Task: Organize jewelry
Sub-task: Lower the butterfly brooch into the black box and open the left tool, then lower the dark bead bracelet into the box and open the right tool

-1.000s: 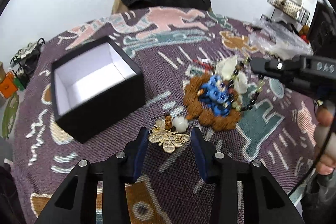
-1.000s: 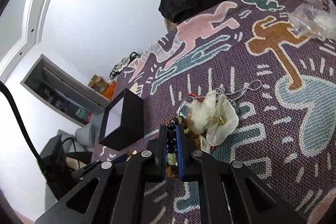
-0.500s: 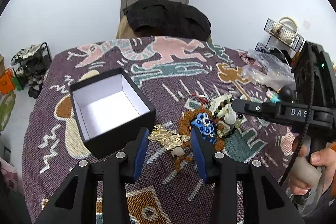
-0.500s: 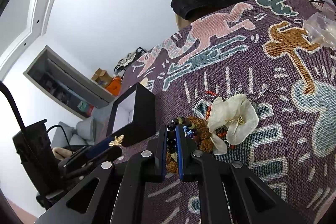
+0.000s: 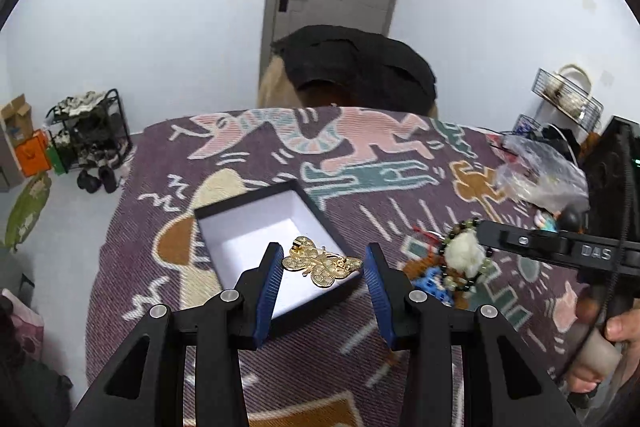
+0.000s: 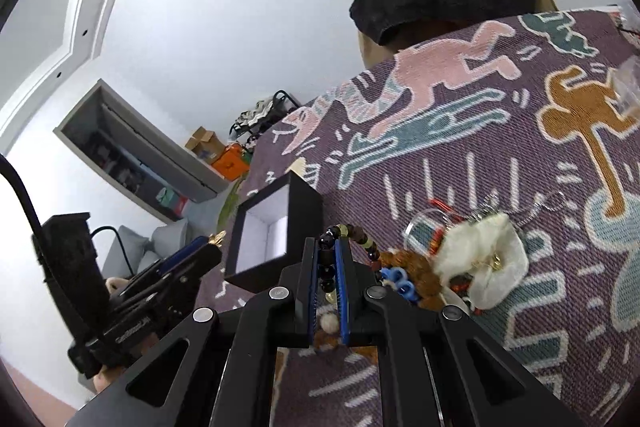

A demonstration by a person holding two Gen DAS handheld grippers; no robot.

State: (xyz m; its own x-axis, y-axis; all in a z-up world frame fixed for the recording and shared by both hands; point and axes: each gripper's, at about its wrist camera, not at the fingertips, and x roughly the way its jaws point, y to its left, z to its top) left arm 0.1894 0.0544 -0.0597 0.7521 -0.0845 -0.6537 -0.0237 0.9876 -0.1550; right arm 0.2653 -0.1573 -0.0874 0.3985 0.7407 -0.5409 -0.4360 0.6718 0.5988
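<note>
My left gripper (image 5: 322, 267) is shut on a gold butterfly brooch (image 5: 320, 264) and holds it in the air over the near part of the open black box (image 5: 256, 227) with a white lining. My right gripper (image 6: 329, 259) is shut on a bead bracelet (image 6: 352, 235) of dark and pale beads, lifted a little above the jewelry pile (image 6: 416, 277). The pile holds brown beads, blue beads (image 5: 434, 281) and a white cloth flower (image 6: 486, 259). The box also shows in the right wrist view (image 6: 276, 231), left of my right gripper.
A patterned purple cloth (image 5: 360, 163) covers the table. A clear plastic bag (image 5: 540, 175) lies at the right. A chair with black clothing (image 5: 356, 67) stands behind the far edge. A shoe rack (image 5: 88, 135) and an orange box stand on the floor at left.
My left gripper has lifted the butterfly brooch off the cloth and carried it over the box. My right gripper has lifted the bead bracelet, staying shut on it.
</note>
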